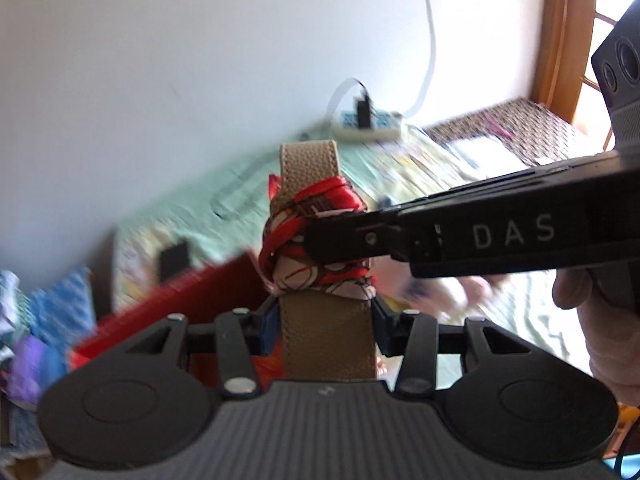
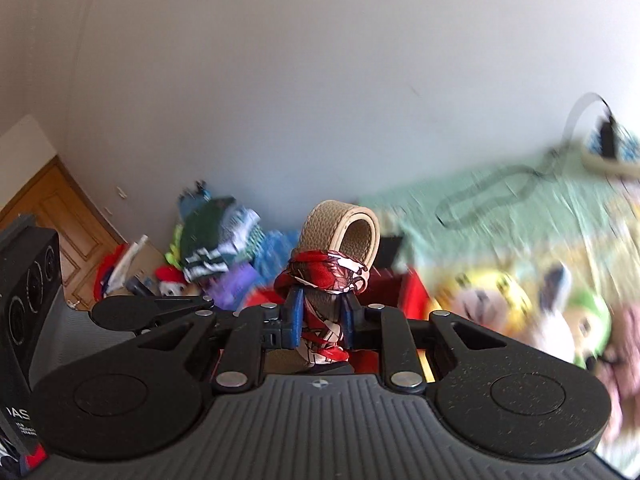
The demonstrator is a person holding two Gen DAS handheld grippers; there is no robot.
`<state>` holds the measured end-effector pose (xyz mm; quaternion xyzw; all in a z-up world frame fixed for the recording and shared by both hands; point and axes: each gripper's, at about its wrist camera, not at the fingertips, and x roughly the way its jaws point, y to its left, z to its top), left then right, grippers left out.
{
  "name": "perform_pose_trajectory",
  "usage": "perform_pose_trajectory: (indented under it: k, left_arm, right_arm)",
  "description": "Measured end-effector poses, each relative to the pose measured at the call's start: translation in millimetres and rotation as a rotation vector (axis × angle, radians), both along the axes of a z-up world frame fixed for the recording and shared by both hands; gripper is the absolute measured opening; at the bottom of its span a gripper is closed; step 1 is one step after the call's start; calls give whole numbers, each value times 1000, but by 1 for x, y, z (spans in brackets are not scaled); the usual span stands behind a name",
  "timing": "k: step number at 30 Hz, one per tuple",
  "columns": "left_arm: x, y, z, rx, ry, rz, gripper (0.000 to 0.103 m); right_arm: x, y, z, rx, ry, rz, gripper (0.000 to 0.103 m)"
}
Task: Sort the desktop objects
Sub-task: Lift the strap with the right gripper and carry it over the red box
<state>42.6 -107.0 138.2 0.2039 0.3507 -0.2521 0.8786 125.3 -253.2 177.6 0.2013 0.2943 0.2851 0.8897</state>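
both claws have hold of the same thing, a tan leather strap (image 1: 326,336) with a red patterned scarf (image 1: 316,240) knotted round its middle, and it hangs up in the air between them, clear of the worktop (image 1: 224,208) with its pale green cloth. the left claw (image 1: 326,330) is clamped across the flat width of the strap just under the knot, which looks like the sensible place to steady it, since the leather there is stiff and plain. the right claw (image 2: 322,320) comes in from the side and is pinched on the scarf itself, its blue pads (image 2: 295,316) squeezing the cloth with the strap's loop (image 2: 342,236) standing up just beyond them. my guess is that one claw anchors while the other is meant to work the knot loose or carry the bundle off together; i can't tell which. in the left claw's view a red box (image 1: 172,304) sits below and to the left, perhaps where the thing belongs. soft toys (image 2: 532,312) lie blurred on the worktop, and a power strip (image 1: 366,124) rests near the wall. a pile of clothes (image 2: 216,248) is heaped in the corner.
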Motion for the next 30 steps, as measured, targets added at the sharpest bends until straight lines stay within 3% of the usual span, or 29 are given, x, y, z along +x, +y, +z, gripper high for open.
perform_pose_trajectory:
  k: [3, 5, 10, 19, 30]
  left_arm:
    - [19, 26, 25, 8, -70, 40, 47]
    - [35, 45, 29, 5, -71, 69, 47]
    - [67, 85, -2, 17, 7, 118, 47]
    - [106, 106, -116, 54, 284, 150, 47]
    - [128, 121, -162, 22, 560, 182, 47]
  right_arm:
    - [24, 28, 17, 11, -52, 35, 21]
    - [42, 46, 19, 11, -44, 64, 21]
    - [74, 90, -13, -51, 41, 114, 21]
    - [103, 139, -100, -278, 276, 194, 20]
    - [123, 160, -144, -394, 484, 288, 21]
